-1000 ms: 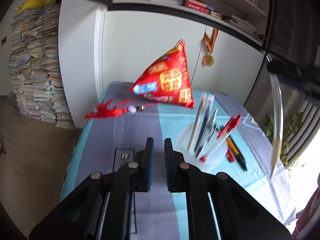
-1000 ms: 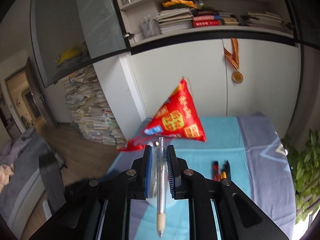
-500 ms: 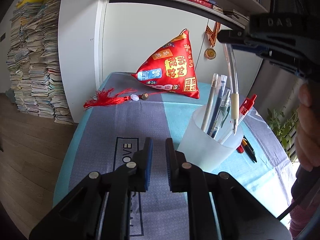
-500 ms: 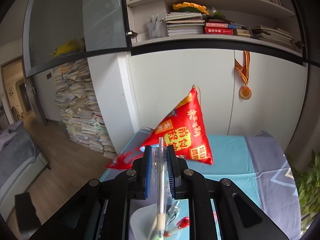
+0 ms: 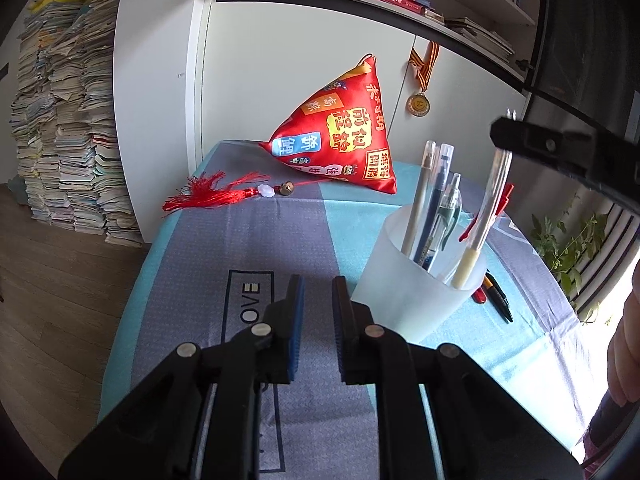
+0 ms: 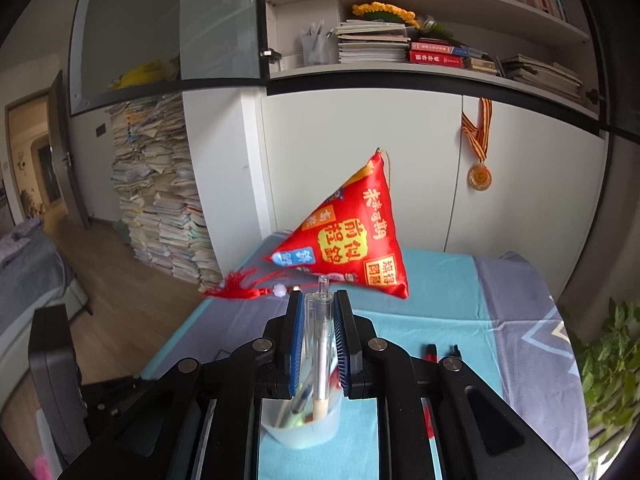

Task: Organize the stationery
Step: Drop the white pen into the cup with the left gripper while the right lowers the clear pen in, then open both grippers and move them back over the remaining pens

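Note:
A frosted white cup (image 5: 416, 280) stands on the table with several pens in it. My right gripper (image 6: 318, 314) is shut on a clear pen (image 6: 320, 336) with a cream grip, held upright above the cup (image 6: 304, 426). In the left wrist view the clear pen (image 5: 486, 208) hangs from the right gripper (image 5: 505, 130) and its lower end is inside the cup's rim. My left gripper (image 5: 318, 312) hovers low over the table just left of the cup, shut with nothing between its pads. A red pen and a black pen (image 5: 496, 294) lie on the cloth behind the cup.
A red pyramid-shaped pouch (image 5: 344, 136) with a red tassel (image 5: 216, 194) sits at the far end of the blue and grey tablecloth (image 5: 240, 248). White cabinets with a hanging medal (image 5: 419, 104) stand behind. A person's hand (image 5: 624, 352) is at the right edge.
The right gripper has come down with the clear pen, so its tip went from above the cup to inside the rim. The left gripper has stayed beside the cup.

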`<action>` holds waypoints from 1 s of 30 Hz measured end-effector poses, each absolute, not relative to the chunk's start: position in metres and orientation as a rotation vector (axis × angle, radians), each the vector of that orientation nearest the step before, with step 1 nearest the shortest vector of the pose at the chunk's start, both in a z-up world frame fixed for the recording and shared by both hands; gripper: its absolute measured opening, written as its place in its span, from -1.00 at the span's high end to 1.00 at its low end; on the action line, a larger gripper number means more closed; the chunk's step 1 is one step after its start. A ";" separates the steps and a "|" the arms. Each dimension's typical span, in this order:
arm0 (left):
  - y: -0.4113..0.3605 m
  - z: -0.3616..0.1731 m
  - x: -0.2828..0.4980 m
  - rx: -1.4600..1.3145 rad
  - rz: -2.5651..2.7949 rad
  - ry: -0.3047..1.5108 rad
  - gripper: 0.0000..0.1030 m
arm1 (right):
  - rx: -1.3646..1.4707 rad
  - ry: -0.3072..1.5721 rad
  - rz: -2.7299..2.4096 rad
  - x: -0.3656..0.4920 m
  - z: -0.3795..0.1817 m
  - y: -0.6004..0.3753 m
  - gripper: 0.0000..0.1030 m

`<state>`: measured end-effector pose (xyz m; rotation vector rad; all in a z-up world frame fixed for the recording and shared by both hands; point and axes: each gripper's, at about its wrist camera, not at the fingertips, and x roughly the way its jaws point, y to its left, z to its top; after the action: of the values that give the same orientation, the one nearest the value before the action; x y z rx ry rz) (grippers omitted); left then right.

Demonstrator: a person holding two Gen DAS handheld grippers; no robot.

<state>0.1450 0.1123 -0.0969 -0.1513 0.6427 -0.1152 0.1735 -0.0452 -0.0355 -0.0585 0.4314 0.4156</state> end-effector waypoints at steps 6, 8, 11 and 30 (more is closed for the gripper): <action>0.105 -0.092 0.133 -0.129 -0.090 0.650 0.53 | -0.046 0.491 0.412 0.164 -0.049 -0.065 0.70; 0.100 -0.090 0.127 -0.117 -0.093 0.652 0.52 | -0.010 0.510 0.418 0.159 -0.049 -0.080 0.70; 0.089 -0.086 0.119 -0.093 -0.101 0.645 0.53 | 0.027 0.528 0.399 0.152 -0.047 -0.106 0.70; -0.026 -0.109 0.145 -0.082 -0.323 0.868 0.57 | -0.047 0.874 0.245 0.195 -0.139 -0.194 0.69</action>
<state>0.1455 -0.0263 -0.1088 -0.0820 0.8677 -0.3231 0.1945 -0.1938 -0.1392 -0.0466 0.8740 0.2447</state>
